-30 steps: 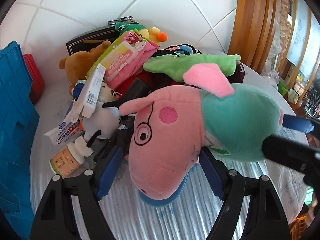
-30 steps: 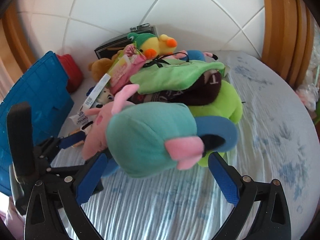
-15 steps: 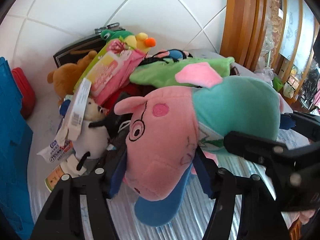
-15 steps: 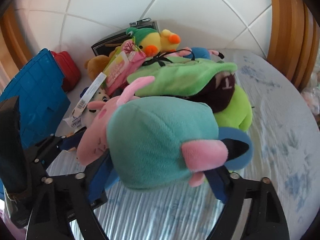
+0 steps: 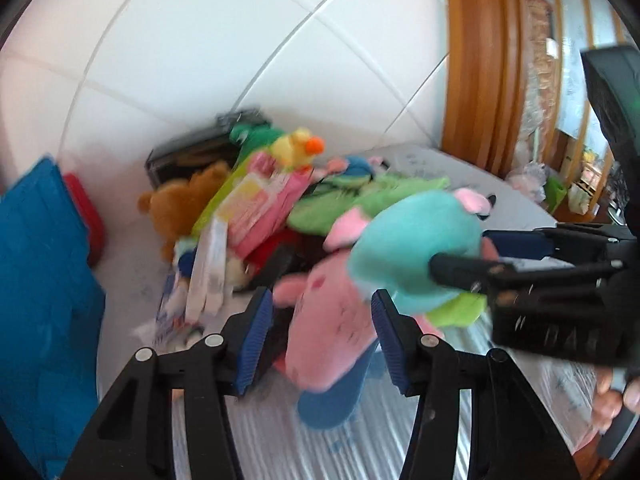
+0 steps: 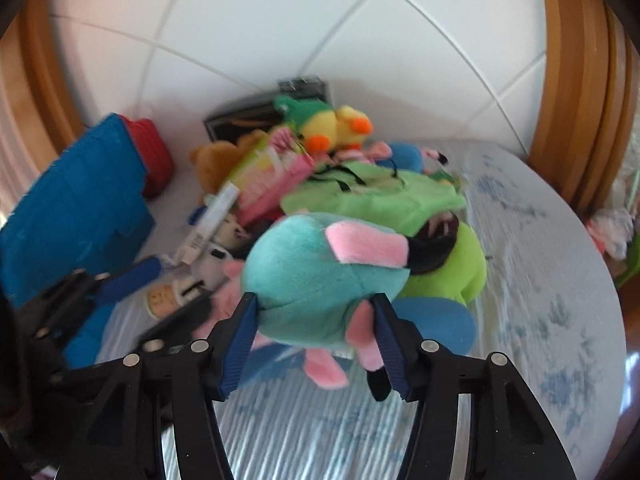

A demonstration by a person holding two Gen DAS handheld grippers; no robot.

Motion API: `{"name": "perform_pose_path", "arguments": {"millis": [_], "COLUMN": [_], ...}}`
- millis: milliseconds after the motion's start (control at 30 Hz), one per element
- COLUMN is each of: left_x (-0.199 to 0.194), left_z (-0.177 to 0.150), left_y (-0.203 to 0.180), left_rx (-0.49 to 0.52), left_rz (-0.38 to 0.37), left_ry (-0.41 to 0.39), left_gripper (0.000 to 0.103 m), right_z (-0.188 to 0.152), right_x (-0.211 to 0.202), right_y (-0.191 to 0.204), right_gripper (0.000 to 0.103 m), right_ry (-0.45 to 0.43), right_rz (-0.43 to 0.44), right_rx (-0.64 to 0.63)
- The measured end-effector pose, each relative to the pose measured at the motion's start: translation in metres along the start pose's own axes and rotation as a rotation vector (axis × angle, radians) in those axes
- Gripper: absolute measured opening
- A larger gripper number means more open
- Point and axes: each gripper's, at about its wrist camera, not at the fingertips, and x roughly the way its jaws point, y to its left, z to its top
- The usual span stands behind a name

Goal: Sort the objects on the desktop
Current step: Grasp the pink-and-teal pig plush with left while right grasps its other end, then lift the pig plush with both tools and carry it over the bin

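Observation:
A pink pig plush (image 5: 336,328) with a teal body (image 6: 316,276) is held between both grippers above the striped tablecloth. My left gripper (image 5: 322,336) is shut on its pink head. My right gripper (image 6: 316,332) is shut on its teal body; it also shows in the left wrist view (image 5: 460,268). Behind lies a pile: a yellow duck plush (image 6: 340,128), a green plush (image 6: 380,200), a brown bear (image 5: 180,208), a pink wipes pack (image 5: 260,208) and white tubes (image 5: 208,272).
A blue crate (image 6: 76,200) and a red container (image 6: 154,156) stand at the left. A dark box (image 5: 188,156) stands against the white tiled wall. A small bottle (image 6: 164,300) lies on the cloth (image 6: 540,280). A wooden frame (image 5: 480,60) rises at the right.
Both grippers have closed on the pig plush and pulled back and up with it. The pile looks farther away. The frames are blurred by motion.

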Motion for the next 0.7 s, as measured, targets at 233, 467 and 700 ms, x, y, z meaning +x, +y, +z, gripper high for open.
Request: {"name": "perform_pose_path", "arguments": {"millis": [233,467,700], "left_x": [0.030,0.054,0.081], "left_z": [-0.031,-0.021,-0.021], "left_y": [0.014,-0.013,-0.004], "left_rx": [-0.088,-0.020,-0.052], "left_rz": [-0.070,-0.068,-0.070], "left_ry": [0.140,0.167,0.183], "left_gripper": [0.051,0.063,0.100], "right_z": [-0.032,-0.039,-0.037], "right_x": [0.016,0.020,0.043], "right_y": [-0.027,-0.040,-0.044], "right_gripper": [0.064,0.096,0.100], "right_ry": [0.072,0.078,0.124], "right_rz": [0.004,-0.002,0.020], "right_rx": [0.079,0.088,0.078]}}
